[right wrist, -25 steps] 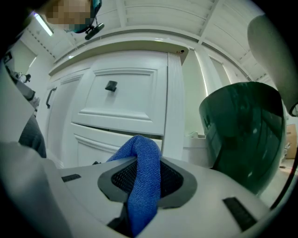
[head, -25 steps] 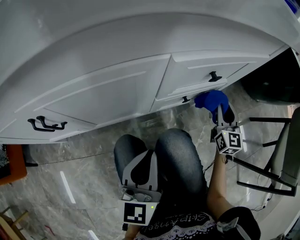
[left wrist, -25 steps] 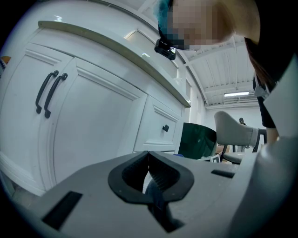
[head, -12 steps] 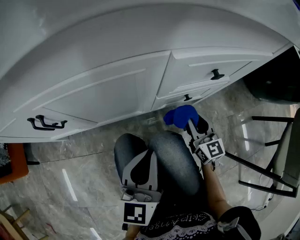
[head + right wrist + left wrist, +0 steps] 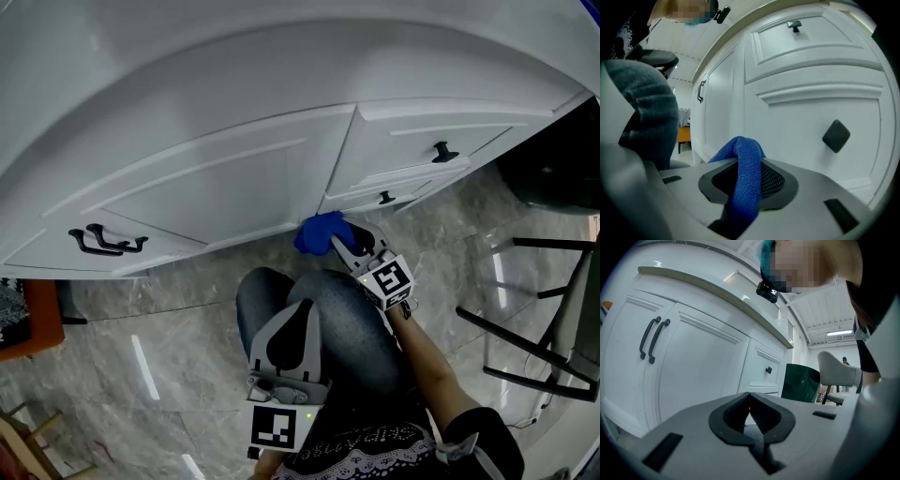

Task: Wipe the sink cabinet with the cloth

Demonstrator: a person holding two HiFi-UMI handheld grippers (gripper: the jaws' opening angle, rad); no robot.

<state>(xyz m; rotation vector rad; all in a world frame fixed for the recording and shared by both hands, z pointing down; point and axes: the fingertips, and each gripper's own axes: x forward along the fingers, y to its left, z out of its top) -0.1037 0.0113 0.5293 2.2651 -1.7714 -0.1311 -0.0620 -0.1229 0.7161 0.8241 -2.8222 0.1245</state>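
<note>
The white sink cabinet [image 5: 234, 178] curves across the top of the head view, with panel doors and drawers. My right gripper [image 5: 335, 237] is shut on a blue cloth [image 5: 317, 232], which sits low against the cabinet near the seam between the big door and the drawers. In the right gripper view the blue cloth [image 5: 743, 178] hangs between the jaws, close to the lower drawer front [image 5: 811, 131]. My left gripper [image 5: 287, 333] rests over the person's knee, away from the cabinet; its jaws [image 5: 749, 414] are shut with nothing in them.
Black pull handles [image 5: 105, 241] sit on the left door, black knobs [image 5: 443, 151] on the drawers. A dark green bin [image 5: 553, 159] stands at the right, a black metal chair frame [image 5: 539, 328] on the marble floor beside it. An orange item [image 5: 26, 323] is at far left.
My right gripper has carried the blue cloth leftward along the cabinet's lower edge, from below the drawer knobs to the door seam. The left gripper has stayed on the knee.
</note>
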